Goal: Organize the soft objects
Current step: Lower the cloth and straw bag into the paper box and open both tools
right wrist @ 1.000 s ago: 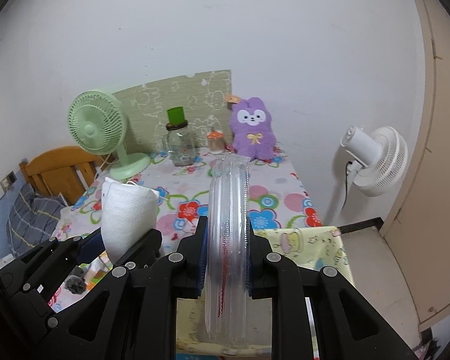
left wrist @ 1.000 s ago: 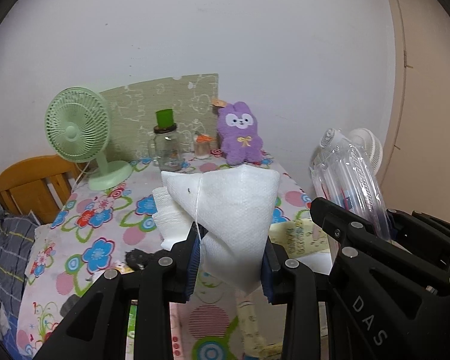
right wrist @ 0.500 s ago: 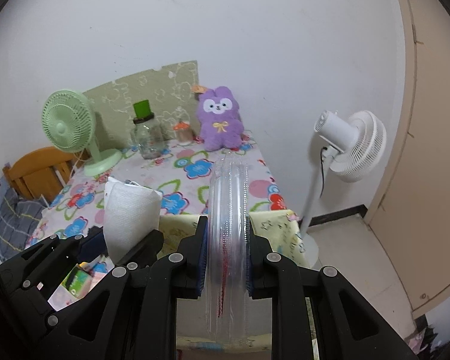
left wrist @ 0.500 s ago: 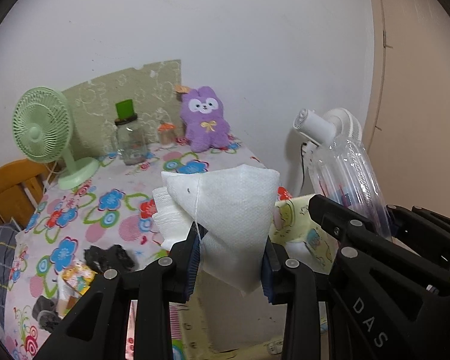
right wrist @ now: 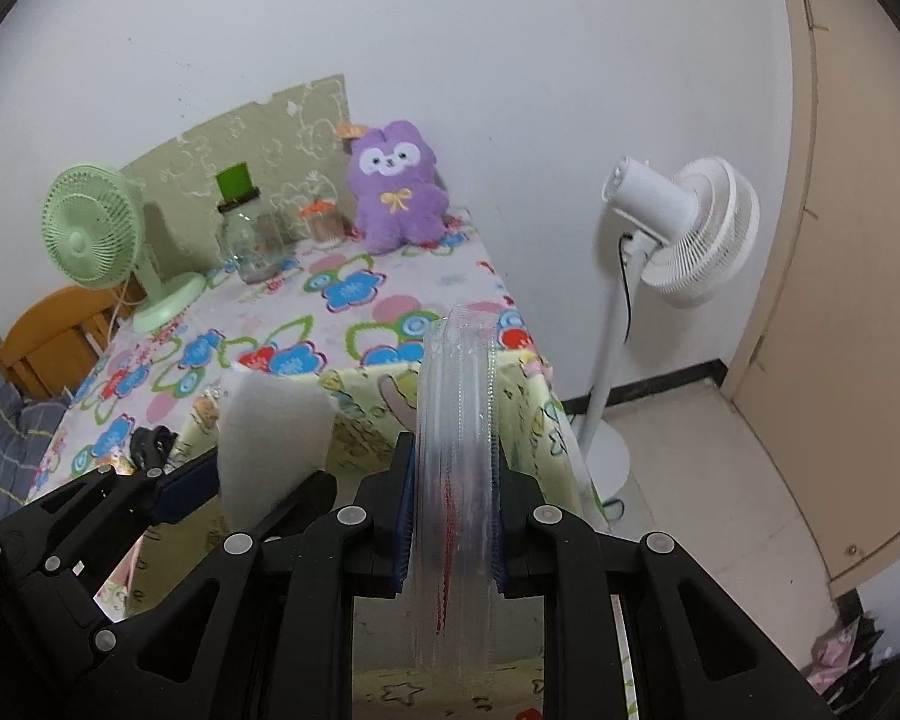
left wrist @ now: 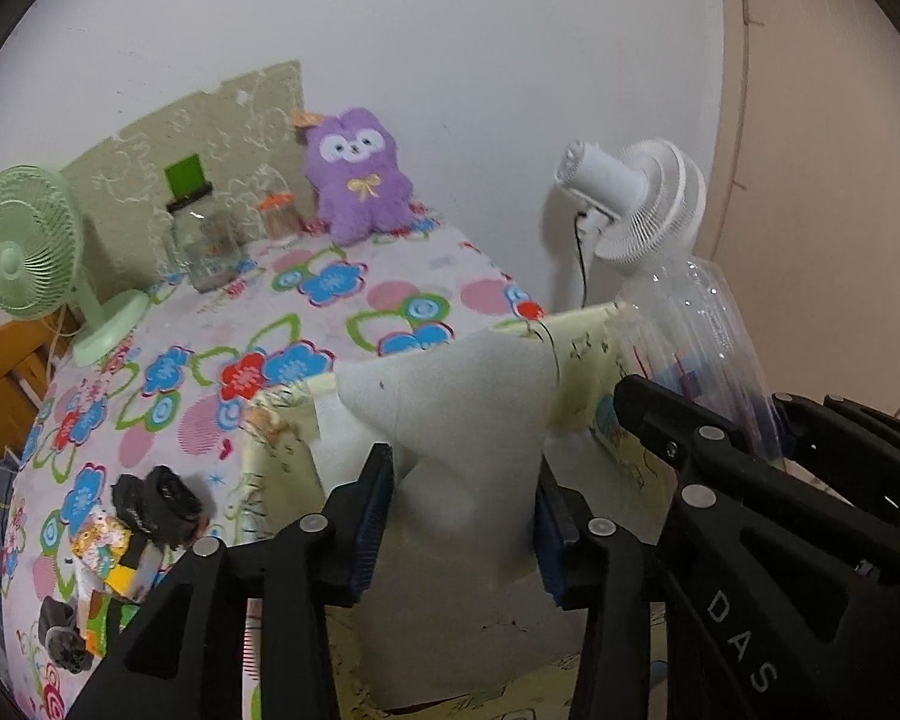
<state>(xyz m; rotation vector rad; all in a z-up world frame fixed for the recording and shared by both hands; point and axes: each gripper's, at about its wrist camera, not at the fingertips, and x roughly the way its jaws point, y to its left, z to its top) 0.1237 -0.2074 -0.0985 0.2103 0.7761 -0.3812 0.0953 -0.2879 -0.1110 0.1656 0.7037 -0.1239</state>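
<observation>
Left claw [left wrist: 462,504] jaws just opening, white mask [left wrist: 468,420] loose between; right claw [right wrist: 453,516] clamped on clear bag [right wrist: 456,420]. Risk: mask drops beside bag mouth, missing.

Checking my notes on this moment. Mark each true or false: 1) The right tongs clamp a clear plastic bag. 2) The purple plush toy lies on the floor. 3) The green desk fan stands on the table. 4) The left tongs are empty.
1) True: the right tongs are shut on the clear plastic bag.
2) False: the purple plush toy sits on the floral table by the wall.
3) True: the green desk fan stands there.
4) False: the left tongs, jaws just opening, have a white cloth between them.
</observation>
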